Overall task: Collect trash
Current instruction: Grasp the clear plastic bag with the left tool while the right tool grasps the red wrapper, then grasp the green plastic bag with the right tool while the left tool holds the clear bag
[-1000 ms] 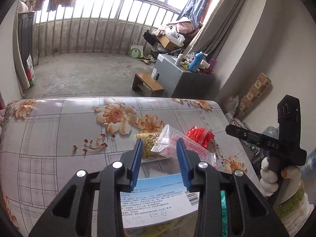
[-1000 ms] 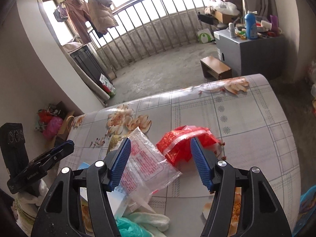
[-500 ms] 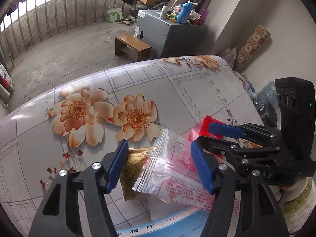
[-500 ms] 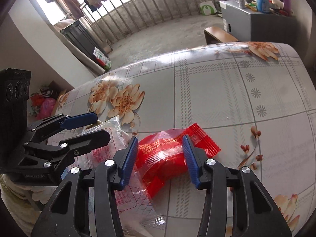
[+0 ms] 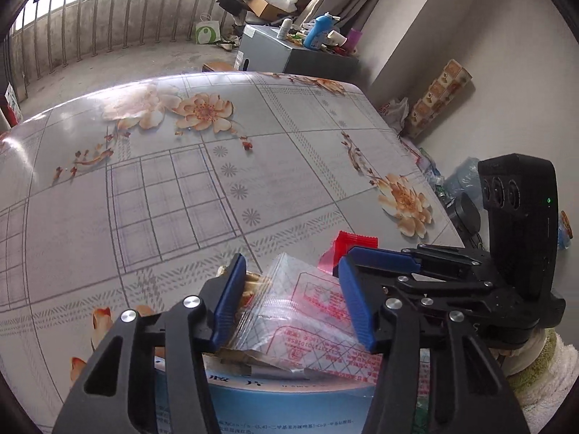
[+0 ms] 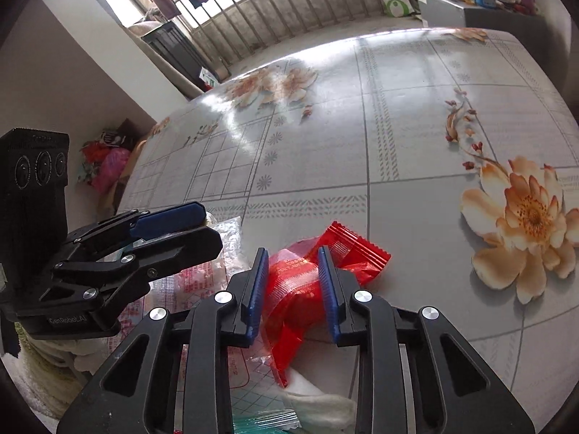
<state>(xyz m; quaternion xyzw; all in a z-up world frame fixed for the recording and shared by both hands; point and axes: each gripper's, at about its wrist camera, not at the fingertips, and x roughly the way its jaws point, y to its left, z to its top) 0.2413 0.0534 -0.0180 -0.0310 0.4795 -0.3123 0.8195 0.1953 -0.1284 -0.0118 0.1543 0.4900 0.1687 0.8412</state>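
On the near edge of the floral-patterned bench (image 5: 224, 195), you are working both grippers side by side over a small pile of litter. Your right gripper (image 6: 294, 282) has just been closing its jaws, and they are now narrowing around the crinkled red plastic wrapper (image 6: 307, 278), its blue pads seeming to press both sides. Your left gripper (image 5: 289, 300) is holding its jaws about half open, after just closing a little, straddling the clear plastic bag with red print (image 5: 300, 307), which is lying on a blue-and-white paper packet (image 5: 271, 398); contact there is unclear.
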